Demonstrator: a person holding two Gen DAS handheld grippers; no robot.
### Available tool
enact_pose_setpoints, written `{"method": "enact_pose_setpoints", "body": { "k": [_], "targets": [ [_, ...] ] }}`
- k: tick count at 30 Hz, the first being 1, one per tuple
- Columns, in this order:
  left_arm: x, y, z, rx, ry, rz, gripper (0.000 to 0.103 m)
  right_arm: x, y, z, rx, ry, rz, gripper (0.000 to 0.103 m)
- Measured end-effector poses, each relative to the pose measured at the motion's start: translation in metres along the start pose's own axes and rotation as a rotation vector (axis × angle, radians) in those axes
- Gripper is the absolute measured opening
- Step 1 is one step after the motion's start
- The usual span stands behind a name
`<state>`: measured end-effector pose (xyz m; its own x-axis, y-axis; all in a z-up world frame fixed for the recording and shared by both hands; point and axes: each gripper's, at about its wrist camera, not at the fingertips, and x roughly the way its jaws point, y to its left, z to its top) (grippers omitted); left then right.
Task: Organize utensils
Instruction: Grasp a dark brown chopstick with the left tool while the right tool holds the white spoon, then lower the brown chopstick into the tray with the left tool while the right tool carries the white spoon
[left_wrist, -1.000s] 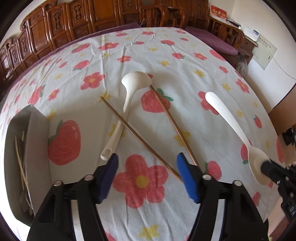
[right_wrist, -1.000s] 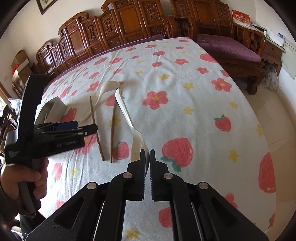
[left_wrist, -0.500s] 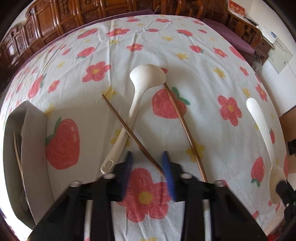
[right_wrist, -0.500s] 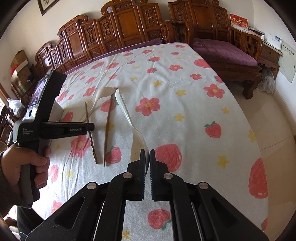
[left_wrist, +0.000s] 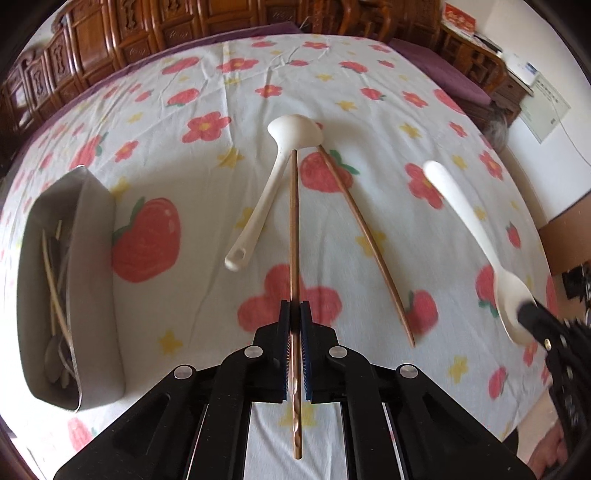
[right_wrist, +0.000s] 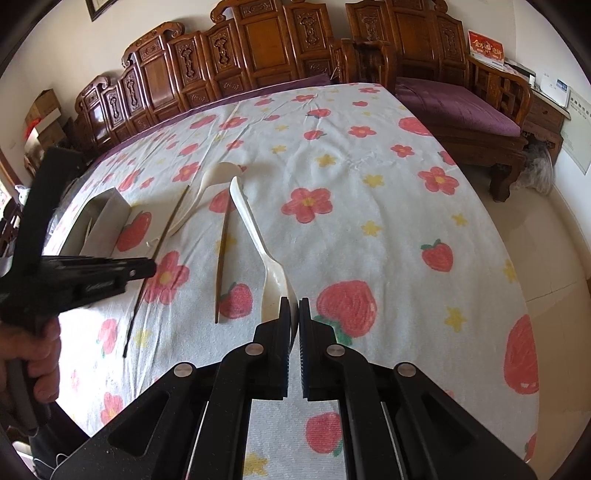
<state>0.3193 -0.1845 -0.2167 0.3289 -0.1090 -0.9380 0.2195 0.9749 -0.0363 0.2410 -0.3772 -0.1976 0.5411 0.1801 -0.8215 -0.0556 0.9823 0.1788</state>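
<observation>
While clamped, chopstick (left_wrist: 294, 236) spans left hand-held gripper (left_wrist: 295, 314).

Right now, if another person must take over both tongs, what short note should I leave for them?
Left tongs: shut on one brown chopstick, which points forward above the cloth.
Right tongs: shut on the bowl end of a white spoon.
On the flowered tablecloth: the white ladle and the second chopstick.
The grey organizer tray, at the left, already holds some utensils.
Left to do: put both held pieces in the tray, then the ladle and the second chopstick.
</observation>
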Motion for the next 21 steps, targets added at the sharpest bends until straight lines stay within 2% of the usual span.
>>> {"method": "enact_pose_setpoints", "body": {
  "k": [14,21],
  "targets": [
    [-0.054,-0.001,-0.029,0.062,-0.093,-0.005,0.005,-0.001,0.016,-0.001,-0.032,-0.005,0.029,0.005],
    [-0.065,0.014,-0.037,0.047,-0.11,-0.009,0.005,0.0,0.026,-0.005,-0.051,-0.001,0.037,0.005]
  ]
}}
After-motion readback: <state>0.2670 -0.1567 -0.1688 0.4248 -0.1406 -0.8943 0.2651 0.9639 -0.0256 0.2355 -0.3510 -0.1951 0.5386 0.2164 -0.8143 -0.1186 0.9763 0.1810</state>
